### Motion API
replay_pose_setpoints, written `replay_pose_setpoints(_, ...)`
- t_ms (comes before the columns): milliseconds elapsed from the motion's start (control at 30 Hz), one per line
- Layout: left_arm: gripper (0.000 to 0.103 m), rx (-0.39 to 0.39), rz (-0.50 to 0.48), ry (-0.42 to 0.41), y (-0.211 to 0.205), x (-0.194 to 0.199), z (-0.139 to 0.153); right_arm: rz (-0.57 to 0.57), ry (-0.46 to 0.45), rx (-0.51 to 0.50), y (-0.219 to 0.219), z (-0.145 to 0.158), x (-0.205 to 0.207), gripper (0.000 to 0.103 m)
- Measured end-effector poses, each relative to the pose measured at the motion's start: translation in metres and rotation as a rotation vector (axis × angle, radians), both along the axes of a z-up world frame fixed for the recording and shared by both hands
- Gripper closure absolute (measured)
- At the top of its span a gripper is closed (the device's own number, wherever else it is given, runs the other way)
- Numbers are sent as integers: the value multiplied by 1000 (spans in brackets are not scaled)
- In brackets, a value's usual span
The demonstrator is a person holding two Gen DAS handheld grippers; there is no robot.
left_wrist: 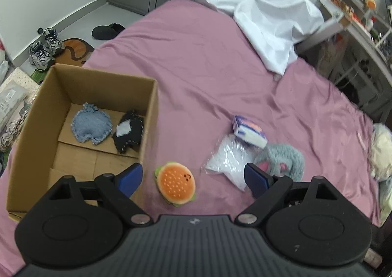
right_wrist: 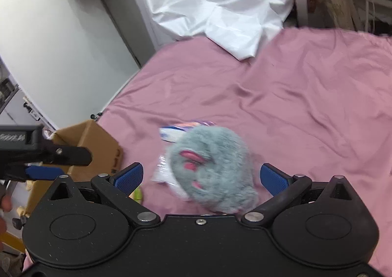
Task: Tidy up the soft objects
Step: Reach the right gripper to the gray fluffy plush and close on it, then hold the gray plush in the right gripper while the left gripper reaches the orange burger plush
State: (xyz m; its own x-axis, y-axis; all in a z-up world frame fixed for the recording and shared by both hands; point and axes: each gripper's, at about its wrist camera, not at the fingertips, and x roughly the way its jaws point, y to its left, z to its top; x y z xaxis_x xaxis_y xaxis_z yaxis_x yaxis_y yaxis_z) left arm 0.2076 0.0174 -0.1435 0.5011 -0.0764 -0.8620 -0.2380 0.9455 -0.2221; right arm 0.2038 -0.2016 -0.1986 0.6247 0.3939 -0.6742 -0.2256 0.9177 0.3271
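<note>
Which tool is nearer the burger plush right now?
Left. The left tool is open with the burger plush lying between its fingers on the pink bedsheet. The right tool is open over the grey fluffy toy, farther off.

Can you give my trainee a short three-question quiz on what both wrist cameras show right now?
1. True or false: the cardboard box already holds two fabric pieces, a blue denim patch and a black patch.
2. Multiple choice: what lies between the open fingers of the left gripper? A) the burger plush B) a shoe C) a pillow
3. Fill in: in the right wrist view, the right gripper is open over the ____ furry item.

Key: 1 true; 2 A; 3 grey. The burger plush lies on the pink sheet just outside the box; nothing is gripped yet.
</note>
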Motion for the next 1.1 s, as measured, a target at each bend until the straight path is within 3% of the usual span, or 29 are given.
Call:
replay_pose_setpoints(500, 14, 60, 68, 90, -22, 21, -27, 85, 22, -37, -3, -30, 13, 1)
replay_pose_setpoints(633, 14, 72, 101, 144, -29, 24, -44, 89, 10, -54, -3, -34, 14, 9)
replay_pose_setpoints(933, 14, 207, 110, 135, -50, 30, -53, 122, 21, -20, -2, -41, 19, 34)
replay_pose_setpoints(1100, 15, 376, 11, 138, -71, 31, -64, 119, 12, 1, -5, -41, 16, 40)
